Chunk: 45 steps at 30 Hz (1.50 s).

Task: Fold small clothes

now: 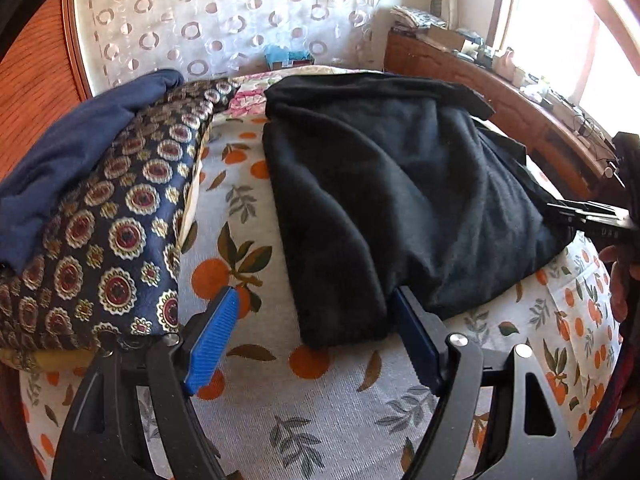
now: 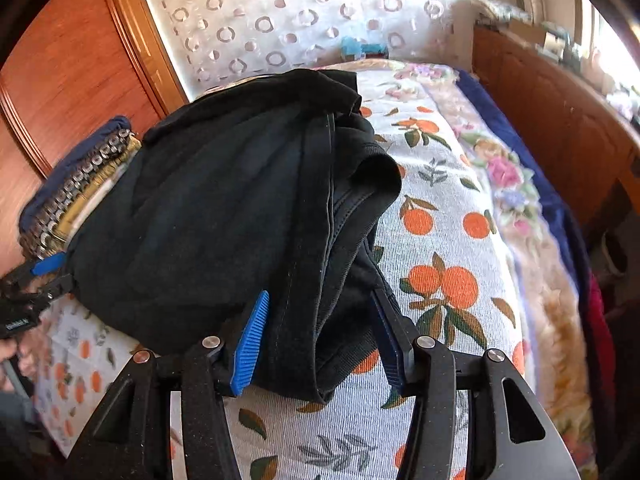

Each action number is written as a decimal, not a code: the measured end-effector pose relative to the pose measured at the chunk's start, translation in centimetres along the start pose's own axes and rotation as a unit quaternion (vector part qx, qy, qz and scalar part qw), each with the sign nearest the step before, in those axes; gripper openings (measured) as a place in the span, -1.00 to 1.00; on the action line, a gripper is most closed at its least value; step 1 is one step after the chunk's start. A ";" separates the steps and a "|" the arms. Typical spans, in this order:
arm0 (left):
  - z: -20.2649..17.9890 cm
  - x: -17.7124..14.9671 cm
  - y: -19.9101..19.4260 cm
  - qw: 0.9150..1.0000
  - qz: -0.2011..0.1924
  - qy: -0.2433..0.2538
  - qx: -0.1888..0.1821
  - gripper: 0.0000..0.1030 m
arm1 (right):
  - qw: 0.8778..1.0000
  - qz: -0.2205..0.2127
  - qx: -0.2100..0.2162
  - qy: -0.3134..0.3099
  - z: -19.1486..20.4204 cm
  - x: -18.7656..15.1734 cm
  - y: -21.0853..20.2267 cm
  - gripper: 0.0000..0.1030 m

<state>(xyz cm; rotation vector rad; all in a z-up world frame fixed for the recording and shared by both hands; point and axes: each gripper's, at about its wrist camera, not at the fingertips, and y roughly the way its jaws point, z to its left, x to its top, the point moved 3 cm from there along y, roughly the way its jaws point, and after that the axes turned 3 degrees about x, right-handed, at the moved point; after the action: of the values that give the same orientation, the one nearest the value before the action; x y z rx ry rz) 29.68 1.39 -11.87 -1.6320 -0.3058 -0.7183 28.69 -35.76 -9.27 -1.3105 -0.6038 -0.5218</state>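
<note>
A black garment (image 1: 384, 208) lies bunched on the orange-print bedsheet (image 1: 280, 412), directly ahead of the left gripper (image 1: 316, 336), whose blue-padded fingers (image 1: 212, 340) stand spread wide with the garment's near corner reaching between them, touching neither pad clearly. To that gripper's left, close beside its left finger, sits a stack of folded clothes (image 1: 100, 248), a patterned navy piece under a plain blue one, crowding that side. Far ahead hangs a circle-patterned curtain (image 1: 224, 20), and to the right runs a wooden ledge (image 1: 500, 100) cluttered with small items under a bright window. The right gripper (image 2: 320, 336) also stands released, its fingers straddling the garment's folded hem and seam without pinching; from the left wrist view its tip (image 1: 580, 216) seems to press into the cloth's far right edge, though the shadow makes contact hard to judge. Only the right wrist view shows the floral blanket (image 2: 512, 192) bordering the sheet on that gripper's right.
</note>
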 end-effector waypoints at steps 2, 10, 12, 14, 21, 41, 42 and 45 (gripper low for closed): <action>0.3 -0.2 0.5 1.000 0.004 -0.006 -0.014 0.43 | 0.999 0.001 -0.026 -0.025 1.1 -0.2 0.4 0.03; -0.3 -0.5 0.2 0.998 -0.009 -0.008 -0.067 -0.56 | 0.997 -0.014 -0.040 -0.057 2.8 -0.8 -0.1 -0.53; -0.3 -0.3 -0.1 0.996 -0.008 -0.018 -0.084 -0.73 | 0.998 -0.014 -0.033 -0.059 2.9 -0.8 -0.2 -0.60; -0.1 -0.1 -1.3 0.996 -0.026 -0.017 -0.084 -0.76 | 0.998 -0.014 -0.022 -0.051 2.3 -0.6 -0.4 -0.65; -0.7 -0.7 -7.5 0.991 -0.062 -0.013 -0.114 -0.77 | 0.997 -0.059 0.013 -0.043 1.9 -0.4 -7.2 -0.67; -1.3 -6.6 -9.9 0.997 -0.048 0.005 -0.057 -0.15 | 0.999 -0.025 0.023 -0.030 1.3 -6.2 -7.0 -0.66; -0.9 -6.4 -10.5 0.997 -0.060 -0.002 -0.058 0.13 | 0.999 -0.026 0.023 -0.030 1.6 -6.4 -7.2 -0.66; 0.0 -5.8 -11.2 0.995 -0.076 -0.015 -0.056 0.57 | 0.999 -0.028 0.021 -0.031 2.1 -6.6 -7.6 -0.66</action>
<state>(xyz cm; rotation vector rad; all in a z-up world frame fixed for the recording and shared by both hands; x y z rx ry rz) 18.84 4.81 -6.51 -1.7401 -0.4224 -0.8394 18.47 -34.96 -7.88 -1.2772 -0.7021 -0.5133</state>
